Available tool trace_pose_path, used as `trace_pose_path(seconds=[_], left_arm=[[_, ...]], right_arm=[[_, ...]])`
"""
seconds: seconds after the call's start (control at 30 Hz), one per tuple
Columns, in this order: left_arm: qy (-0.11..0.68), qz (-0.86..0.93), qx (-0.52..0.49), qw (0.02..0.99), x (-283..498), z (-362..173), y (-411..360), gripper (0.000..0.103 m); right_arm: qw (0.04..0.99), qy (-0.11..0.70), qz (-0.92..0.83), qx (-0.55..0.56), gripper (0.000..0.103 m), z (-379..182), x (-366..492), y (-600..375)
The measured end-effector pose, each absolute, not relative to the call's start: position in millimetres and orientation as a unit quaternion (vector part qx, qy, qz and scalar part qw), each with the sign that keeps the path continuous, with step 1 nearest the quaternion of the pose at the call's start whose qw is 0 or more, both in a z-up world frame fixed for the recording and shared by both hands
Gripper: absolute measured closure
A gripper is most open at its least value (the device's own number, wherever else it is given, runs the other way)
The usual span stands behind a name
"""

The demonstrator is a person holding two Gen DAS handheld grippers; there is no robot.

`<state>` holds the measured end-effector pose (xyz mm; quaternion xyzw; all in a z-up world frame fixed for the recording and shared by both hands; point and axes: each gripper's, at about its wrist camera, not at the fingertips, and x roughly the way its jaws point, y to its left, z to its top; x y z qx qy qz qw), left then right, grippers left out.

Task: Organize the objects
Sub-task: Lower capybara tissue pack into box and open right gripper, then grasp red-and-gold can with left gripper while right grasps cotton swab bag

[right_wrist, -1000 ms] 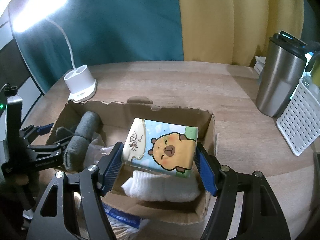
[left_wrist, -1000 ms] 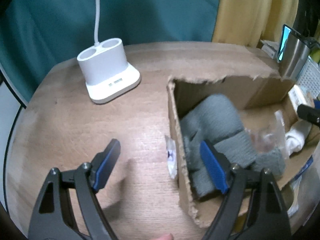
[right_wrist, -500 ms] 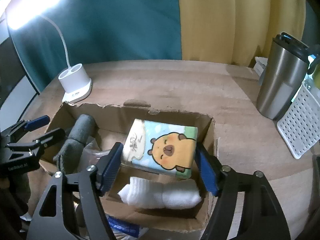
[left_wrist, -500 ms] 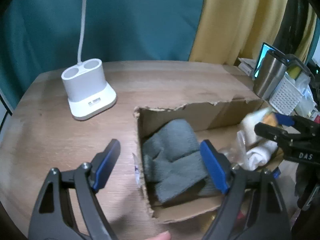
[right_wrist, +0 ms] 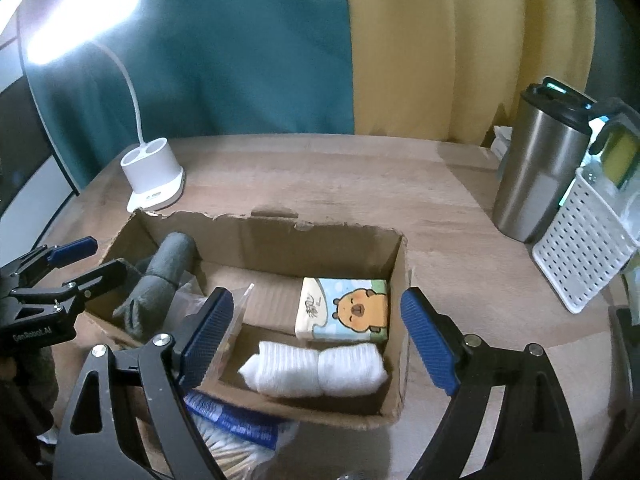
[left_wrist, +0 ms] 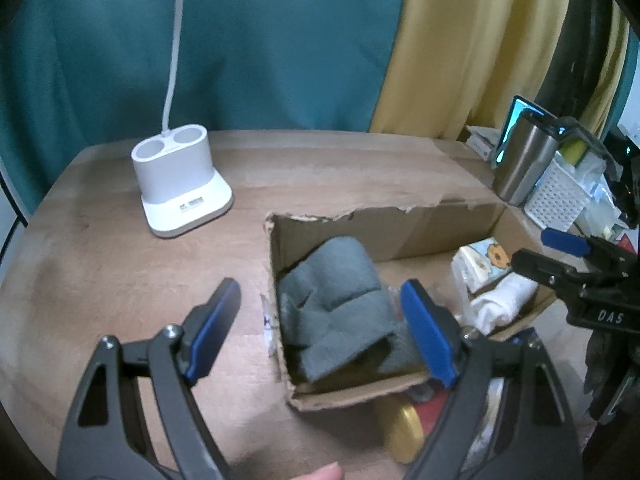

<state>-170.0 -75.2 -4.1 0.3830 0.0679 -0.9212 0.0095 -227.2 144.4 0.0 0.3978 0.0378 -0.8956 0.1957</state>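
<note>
An open cardboard box (right_wrist: 276,240) sits on the wooden table. Inside lie a grey rolled cloth (right_wrist: 160,280), a tissue pack with a capybara print (right_wrist: 348,308), a white rolled sock pair (right_wrist: 316,368) and a clear plastic bag (right_wrist: 236,308). My right gripper (right_wrist: 316,336) is open and empty, above the box's front right part, with the tissue pack lying free below it. My left gripper (left_wrist: 320,324) is open and empty over the box's left wall; the grey cloth (left_wrist: 336,304) lies between its fingers. The box (left_wrist: 360,216) and tissue pack (left_wrist: 480,260) also show in the left wrist view.
A white lamp base (right_wrist: 154,176) stands at the back left. A steel tumbler (right_wrist: 536,172) and a white perforated basket (right_wrist: 588,240) stand at the right. A blue-labelled bag of cotton swabs (right_wrist: 232,428) lies in front of the box. A gold lid (left_wrist: 404,428) lies near the box's front.
My right gripper has opened and let go of the tissue pack, which now lies in the box. My left gripper has pulled back and risen, staying open.
</note>
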Motion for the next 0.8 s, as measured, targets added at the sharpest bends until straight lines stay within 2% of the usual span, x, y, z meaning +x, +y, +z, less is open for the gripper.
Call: trace_pose_path(seconds=[0.8], left_arm=[[0.074,-0.92,0.385,-0.017,-120,1,-37,0.019]], right_arm=[[0.185,0.023,-0.902,0.389,0.015,9,-171,174]])
